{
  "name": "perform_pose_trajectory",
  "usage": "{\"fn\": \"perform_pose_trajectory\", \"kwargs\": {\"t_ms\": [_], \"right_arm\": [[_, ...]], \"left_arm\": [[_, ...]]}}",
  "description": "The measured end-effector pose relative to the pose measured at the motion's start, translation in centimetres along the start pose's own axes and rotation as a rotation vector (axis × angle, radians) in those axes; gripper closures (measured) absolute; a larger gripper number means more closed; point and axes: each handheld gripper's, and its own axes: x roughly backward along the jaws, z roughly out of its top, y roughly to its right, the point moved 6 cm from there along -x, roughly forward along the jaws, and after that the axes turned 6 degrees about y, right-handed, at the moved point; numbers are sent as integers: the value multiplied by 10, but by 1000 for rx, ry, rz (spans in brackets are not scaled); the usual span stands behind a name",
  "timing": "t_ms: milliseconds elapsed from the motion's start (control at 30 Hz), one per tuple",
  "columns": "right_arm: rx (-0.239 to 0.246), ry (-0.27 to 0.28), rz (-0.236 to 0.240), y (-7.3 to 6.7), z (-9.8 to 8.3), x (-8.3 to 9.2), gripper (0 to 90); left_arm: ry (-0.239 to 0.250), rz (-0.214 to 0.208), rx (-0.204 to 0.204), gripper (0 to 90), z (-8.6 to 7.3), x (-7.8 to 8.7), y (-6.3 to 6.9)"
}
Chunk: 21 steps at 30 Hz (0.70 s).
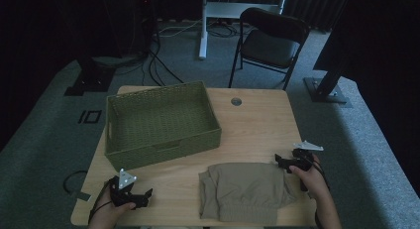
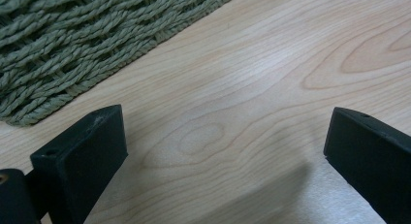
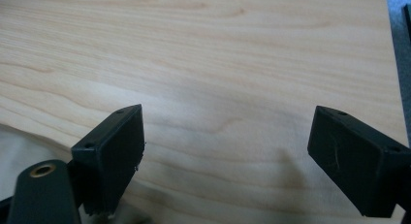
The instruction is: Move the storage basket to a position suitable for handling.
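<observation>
Between both open jaws, bare table (image 1: 257, 125); folded trousers (image 1: 245, 191) beside right gripper (image 1: 285, 161).

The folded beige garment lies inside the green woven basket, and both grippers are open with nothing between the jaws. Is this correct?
Not quite. The high view shows the folded beige garment on the table, in front of the green woven basket, not inside it. The left gripper and right gripper are indeed open and hold nothing.

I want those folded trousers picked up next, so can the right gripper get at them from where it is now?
Probably yes. The right gripper sits right at the edge of the folded khaki trousers, its fingers spread wide over bare table. Nothing lies between them, and the green basket stands well away.
</observation>
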Motion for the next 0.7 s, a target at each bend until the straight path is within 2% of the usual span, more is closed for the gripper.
{"fn": "perform_pose_trajectory", "kwargs": {"t_ms": [167,267,433,467,567,700], "right_arm": [[13,9,14,-7,10,4,127],[24,29,38,-17,21,7,127],[40,56,50,-25,35,11,128],[40,68,63,-31,41,13,128],[34,86,87,-39,48,15,128],[40,103,98,-46,55,15,128]], "left_arm": [[7,-7,3,26,2,2,-1],[5,-9,-1,26,3,4,-1],[28,-17,1,26,11,11,-2],[36,-16,-2,26,13,13,-4],[41,-8,-7,25,14,16,-5],[59,-20,-5,26,17,24,-5]]}}
